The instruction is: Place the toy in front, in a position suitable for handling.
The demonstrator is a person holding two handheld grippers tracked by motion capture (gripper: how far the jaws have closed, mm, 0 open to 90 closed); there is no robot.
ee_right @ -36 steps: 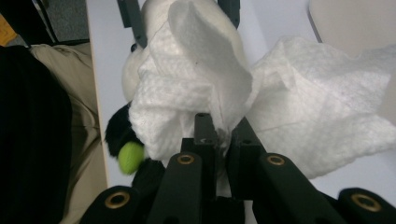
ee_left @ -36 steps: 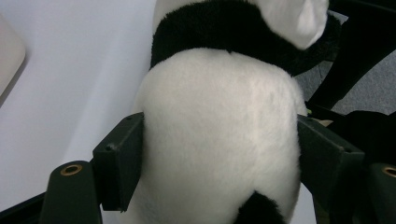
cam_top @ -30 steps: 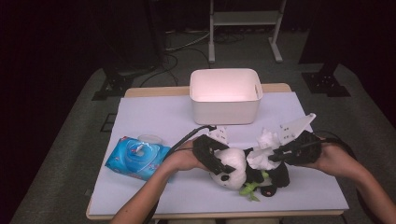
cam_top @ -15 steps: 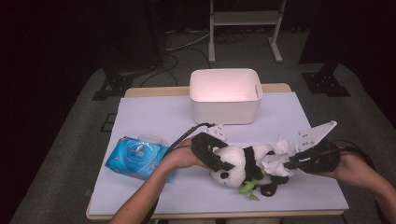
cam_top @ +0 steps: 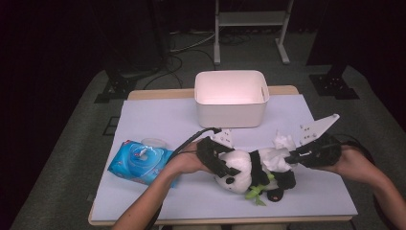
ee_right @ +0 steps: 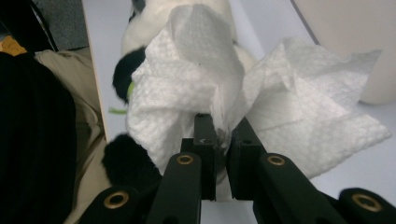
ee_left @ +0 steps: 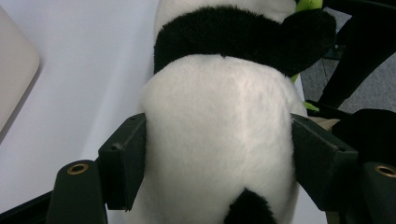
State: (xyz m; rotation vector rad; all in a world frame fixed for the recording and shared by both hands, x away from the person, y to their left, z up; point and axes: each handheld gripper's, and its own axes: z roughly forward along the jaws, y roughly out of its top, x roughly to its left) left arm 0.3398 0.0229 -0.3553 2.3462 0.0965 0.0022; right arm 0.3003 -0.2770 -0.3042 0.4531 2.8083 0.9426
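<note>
The room is dark, with black stands and cables on a grey floor behind a table [cam_top: 158,120] that has a pale sheet on top. A white box [cam_top: 231,97] sits at the far side of the table, near the middle.

At the left of the high view, a blue pack [cam_top: 139,162] of wipes lies near the table's left edge. Just to its right is the person's left hand, and it holds the left gripper [cam_top: 216,159]. Its two black jaws sit one on each side of the panda's white head and press into the fur, so the left gripper [ee_left: 217,161] is gripping the panda [ee_left: 219,130]. These jaws have just been closing a little on the toy.

The panda [cam_top: 249,170] lies on its side near the front of the table, between the two hands. It is white with black arms and legs, and a bit of green [cam_top: 254,193] sticks out under it.

On the panda's right side sits a crumpled white wipe [cam_top: 277,155], touching its body. The right gripper [cam_top: 293,158] comes in from the right with its jaws pinched together on the wipe. In the right gripper view the wipe [ee_right: 224,93] bunches up around the tips of the right gripper [ee_right: 222,128] and covers part of the panda [ee_right: 140,28].
</note>
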